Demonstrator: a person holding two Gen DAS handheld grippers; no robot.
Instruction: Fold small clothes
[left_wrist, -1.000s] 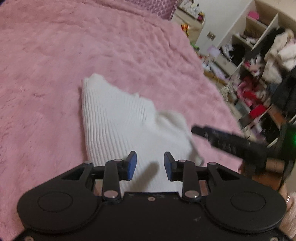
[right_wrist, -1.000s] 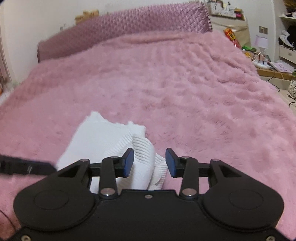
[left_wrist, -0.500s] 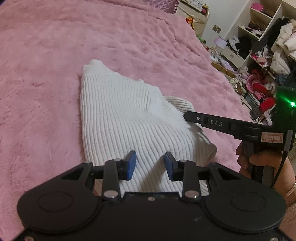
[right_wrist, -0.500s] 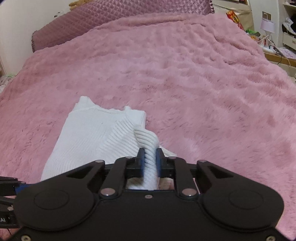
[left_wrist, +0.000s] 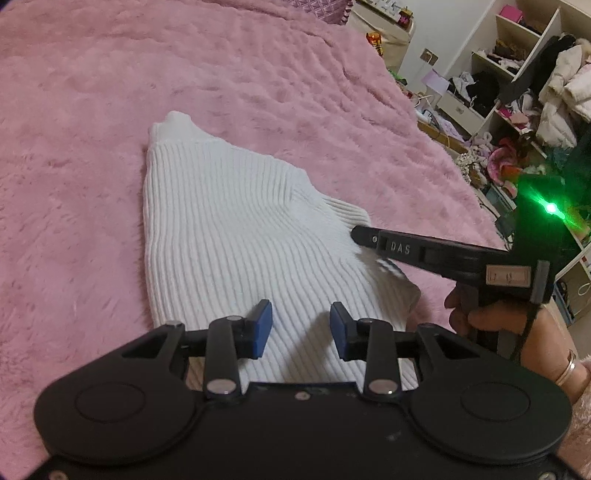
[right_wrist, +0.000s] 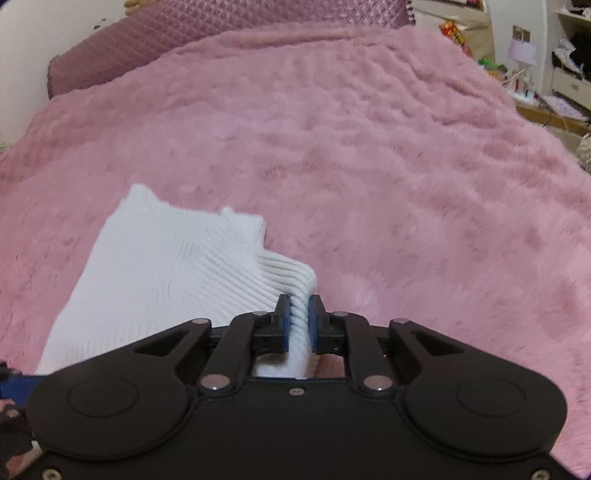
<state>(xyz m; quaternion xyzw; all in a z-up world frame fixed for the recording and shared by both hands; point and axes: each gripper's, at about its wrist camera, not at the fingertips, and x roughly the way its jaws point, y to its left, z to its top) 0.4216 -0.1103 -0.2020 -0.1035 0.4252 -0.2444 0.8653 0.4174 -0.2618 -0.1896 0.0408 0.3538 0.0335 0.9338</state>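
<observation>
Your right gripper (right_wrist: 299, 319) pinches a ribbed fold of the white sweater (left_wrist: 229, 236), seemingly a sleeve, while your left gripper (left_wrist: 301, 328) hovers half-open above it.

Bedroom in home. I work over bed (right_wrist: 369, 155) under fluffy pink blanket (left_wrist: 258, 85), quilted mauve headboard cushion (right_wrist: 221, 33) at far end against white wall. Beside bed: open white shelving (left_wrist: 517, 66) crammed with clothes, coats, bags; low cabinet (left_wrist: 384, 29) with snack packets; wall socket (left_wrist: 428, 56); floor strewn with toys, clothing. Lived-in, messy, domestic.
</observation>
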